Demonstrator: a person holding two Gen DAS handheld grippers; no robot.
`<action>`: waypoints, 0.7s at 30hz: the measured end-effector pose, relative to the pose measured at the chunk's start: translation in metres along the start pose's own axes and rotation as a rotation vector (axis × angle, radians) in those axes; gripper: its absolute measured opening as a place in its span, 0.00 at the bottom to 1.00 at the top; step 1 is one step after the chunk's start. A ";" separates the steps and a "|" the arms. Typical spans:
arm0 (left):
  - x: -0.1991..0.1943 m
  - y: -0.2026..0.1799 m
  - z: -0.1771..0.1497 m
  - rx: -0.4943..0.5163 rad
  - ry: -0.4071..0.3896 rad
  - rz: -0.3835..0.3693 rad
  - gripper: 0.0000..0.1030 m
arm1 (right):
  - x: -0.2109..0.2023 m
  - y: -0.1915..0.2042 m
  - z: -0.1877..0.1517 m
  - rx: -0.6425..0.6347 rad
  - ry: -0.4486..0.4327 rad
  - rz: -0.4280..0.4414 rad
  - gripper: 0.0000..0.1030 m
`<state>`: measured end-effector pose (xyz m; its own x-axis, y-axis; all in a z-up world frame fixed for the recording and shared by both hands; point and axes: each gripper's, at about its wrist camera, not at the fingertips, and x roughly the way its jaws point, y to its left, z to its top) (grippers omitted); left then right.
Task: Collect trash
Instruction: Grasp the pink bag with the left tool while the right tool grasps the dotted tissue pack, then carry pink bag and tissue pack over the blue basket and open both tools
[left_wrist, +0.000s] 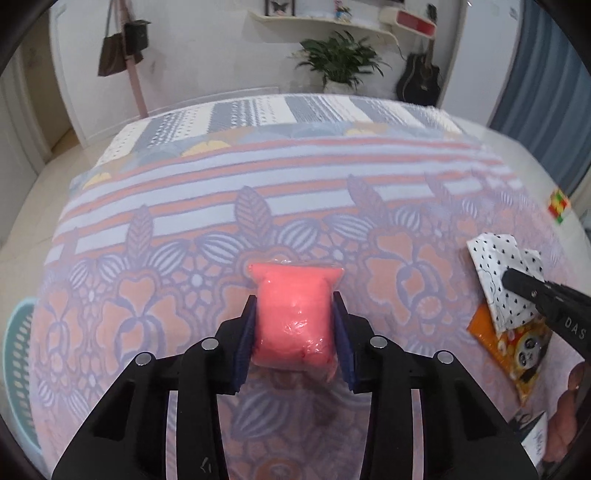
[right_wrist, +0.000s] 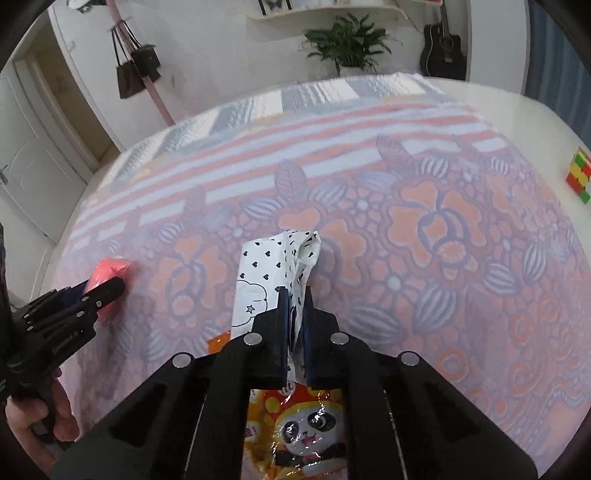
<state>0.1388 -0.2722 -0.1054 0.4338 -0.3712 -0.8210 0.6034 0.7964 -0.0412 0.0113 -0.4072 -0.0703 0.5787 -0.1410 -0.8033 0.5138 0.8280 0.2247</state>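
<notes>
The bench, under a floral cloth, carries the trash. At its left edge a green basket shows, likely the bin. The left gripper has its jaws closed on a pink packet resting on the cloth. The right gripper pinches a dotted wrapper lying over a panda packet. Both grasps look made; next, lift and carry each piece to the basket.

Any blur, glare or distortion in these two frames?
Left wrist: heavy fisheye bowing, dark corner vignette, far patterned cloth soft, pink packet in the left tongs sharp. Right wrist: same bowing, glare on the panda wrapper.
</notes>
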 end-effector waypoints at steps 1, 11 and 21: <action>-0.003 0.002 0.001 -0.009 -0.008 -0.001 0.35 | -0.006 0.002 0.000 -0.009 -0.020 -0.001 0.04; -0.074 0.024 0.014 -0.090 -0.144 -0.031 0.35 | -0.060 0.035 0.022 -0.075 -0.153 0.052 0.03; -0.161 0.128 0.005 -0.357 -0.256 0.028 0.35 | -0.110 0.135 0.047 -0.241 -0.273 0.162 0.03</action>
<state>0.1492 -0.1129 0.0243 0.6254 -0.4178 -0.6590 0.3397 0.9061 -0.2521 0.0467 -0.3060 0.0745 0.8036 -0.1104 -0.5848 0.2573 0.9505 0.1741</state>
